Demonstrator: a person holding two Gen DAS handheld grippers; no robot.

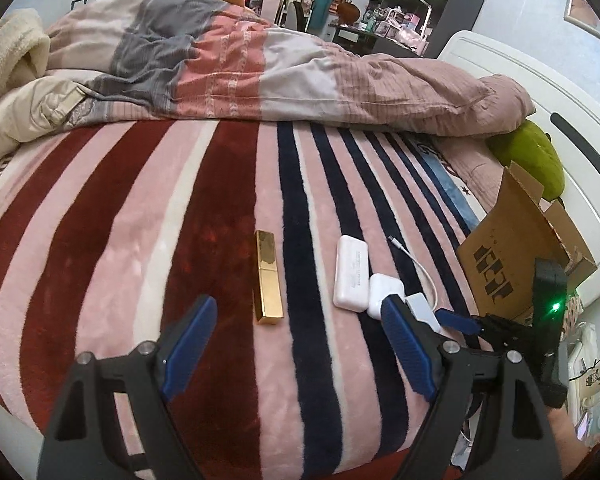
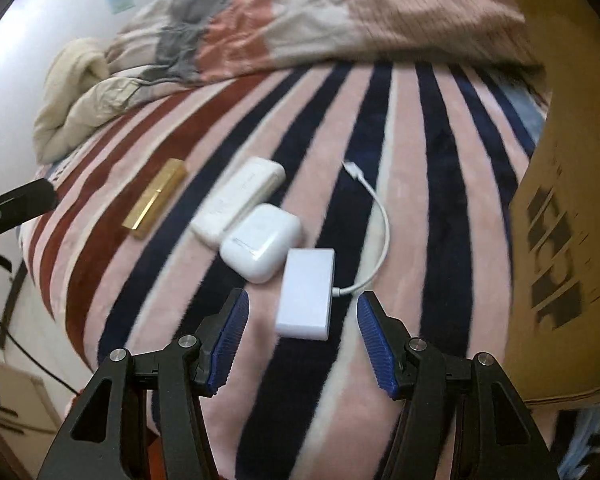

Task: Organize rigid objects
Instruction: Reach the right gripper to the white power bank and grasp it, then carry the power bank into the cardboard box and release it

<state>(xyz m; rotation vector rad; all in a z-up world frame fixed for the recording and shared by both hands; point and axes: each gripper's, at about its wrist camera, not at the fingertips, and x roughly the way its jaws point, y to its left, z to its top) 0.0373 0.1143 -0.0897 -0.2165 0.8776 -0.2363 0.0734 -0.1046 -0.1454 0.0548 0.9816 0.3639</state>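
Note:
On the striped blanket (image 1: 120, 240) lie a gold rectangular case (image 1: 267, 278), a white oblong case (image 1: 352, 272), a white earbud case (image 1: 384, 294) and a white adapter (image 2: 306, 292) with a short cable (image 2: 380, 216). My left gripper (image 1: 298, 308) is open just short of the gold case, which lies slightly left of its centre line. The right gripper (image 2: 303, 298) is open, and the adapter's near end lies between its fingertips without touching the pads. In the right wrist view the gold case (image 2: 156, 198) lies to the left of the white pieces.
An open cardboard box (image 1: 512, 248) stands at the right, close beside the right gripper. A rumpled duvet (image 1: 260, 68) covers the far half of the bed. A green cushion (image 1: 532, 160) rests against the white bed frame (image 1: 540, 92). Cluttered shelves (image 1: 412, 0) stand behind.

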